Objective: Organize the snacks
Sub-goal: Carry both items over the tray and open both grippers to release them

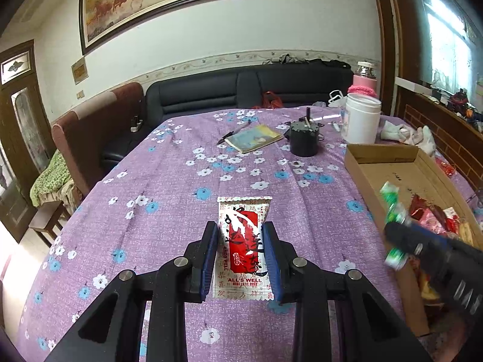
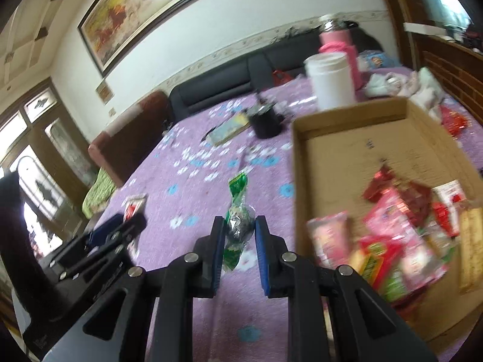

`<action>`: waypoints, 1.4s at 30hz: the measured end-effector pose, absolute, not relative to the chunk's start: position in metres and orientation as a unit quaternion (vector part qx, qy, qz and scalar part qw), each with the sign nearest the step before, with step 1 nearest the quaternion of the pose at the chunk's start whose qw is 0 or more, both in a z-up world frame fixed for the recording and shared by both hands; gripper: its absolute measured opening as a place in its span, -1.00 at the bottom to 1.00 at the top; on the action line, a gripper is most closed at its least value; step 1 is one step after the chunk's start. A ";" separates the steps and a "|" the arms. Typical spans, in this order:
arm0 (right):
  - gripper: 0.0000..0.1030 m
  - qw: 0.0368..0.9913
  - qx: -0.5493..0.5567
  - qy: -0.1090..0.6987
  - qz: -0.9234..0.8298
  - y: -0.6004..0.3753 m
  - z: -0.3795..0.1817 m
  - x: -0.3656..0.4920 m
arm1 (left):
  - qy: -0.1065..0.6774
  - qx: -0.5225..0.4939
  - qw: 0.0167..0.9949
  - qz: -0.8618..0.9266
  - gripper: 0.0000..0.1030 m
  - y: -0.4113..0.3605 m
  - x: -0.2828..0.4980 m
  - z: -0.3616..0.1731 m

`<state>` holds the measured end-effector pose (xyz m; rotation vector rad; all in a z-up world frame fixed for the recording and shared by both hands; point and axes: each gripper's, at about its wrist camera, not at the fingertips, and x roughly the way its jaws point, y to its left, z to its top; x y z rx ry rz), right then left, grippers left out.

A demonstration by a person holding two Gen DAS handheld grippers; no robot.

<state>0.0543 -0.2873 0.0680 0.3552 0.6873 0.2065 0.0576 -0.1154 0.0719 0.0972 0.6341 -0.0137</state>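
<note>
My left gripper [image 1: 241,229] is shut on a red and white snack packet [image 1: 244,247] printed "ALL'S WELL", held above the purple flowered tablecloth [image 1: 181,199]. My right gripper [image 2: 240,226] is shut on a green and silver wrapped candy [image 2: 238,220], held left of the cardboard box [image 2: 347,154]. In the left wrist view the right gripper [image 1: 401,235] shows blurred with the green candy [image 1: 392,208] at the box's [image 1: 377,150] near left wall. The box holds several red and pink snack packets [image 2: 392,223]. The left gripper with its packet also shows at the left of the right wrist view [image 2: 132,211].
At the far side of the table stand a white jar [image 1: 362,117], a pink-sleeved bottle [image 1: 363,81], a black mug [image 1: 303,138], and a notebook [image 1: 253,138] with a pen [image 1: 234,131]. Crumpled cloths [image 1: 407,132] lie at the right. A dark sofa [image 1: 241,87] runs behind the table.
</note>
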 end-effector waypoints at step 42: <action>-0.46 0.877 0.261 0.402 -0.039 -0.425 0.052 0.057 | 0.383 0.045 0.894 -0.226 -0.36 -0.268 0.050 0.050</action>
